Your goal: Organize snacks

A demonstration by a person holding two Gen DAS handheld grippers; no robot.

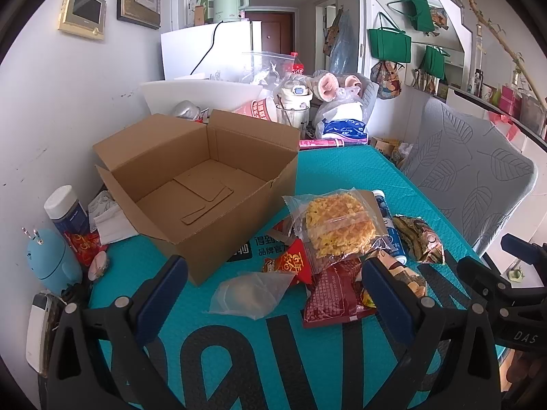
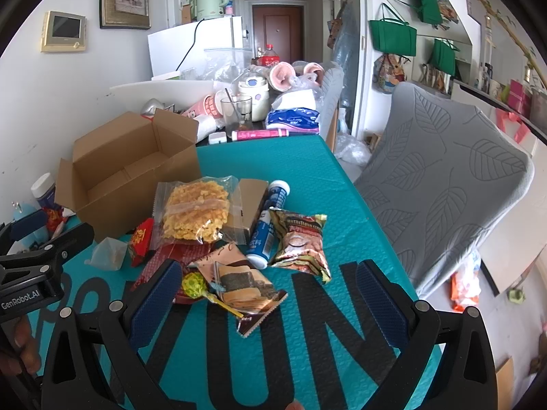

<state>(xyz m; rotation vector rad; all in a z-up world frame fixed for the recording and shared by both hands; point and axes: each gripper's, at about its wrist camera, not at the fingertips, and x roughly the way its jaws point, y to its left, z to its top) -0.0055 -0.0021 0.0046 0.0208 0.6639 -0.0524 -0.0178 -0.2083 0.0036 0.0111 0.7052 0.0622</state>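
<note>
- Snacks lie in a loose heap on the teal bench (image 2: 307, 171), just right of the open cardboard box (image 1: 205, 184), which holds only flat card scraps.
- Left gripper (image 1: 273, 287) hovers low over the bench with its jaws spread wide and nothing between them; the clear pouch (image 1: 249, 294) lies right ahead in the gap, flat, its long axis running roughly across the jaws.
- Right gripper (image 2: 263, 294) is likewise wide open and empty; the seaweed packet (image 2: 239, 283) and the green lollipop (image 2: 193, 285) sit between its fingers, the lollipop's stick pointing toward the right.
- Noodle-cake bag (image 2: 196, 210) tops the heap, farther from both grippers, touching the box's near corner in the left wrist view.
- Blue tube (image 2: 268, 225) lies beside it, long axis pointing away from the right jaws, with the patterned nut bag (image 2: 301, 242) just to its right.
- Dark red packet (image 1: 335, 297) lies under the pile, just inside the left gripper's right finger.
- Judgement: the box lies to the left of everything, so the left gripper is the nearer for drop-offs; the clear pouch looks like its easiest first pick.
- Likely risk: thin, slippery film may slide out or drag a neighbouring packet.
</note>
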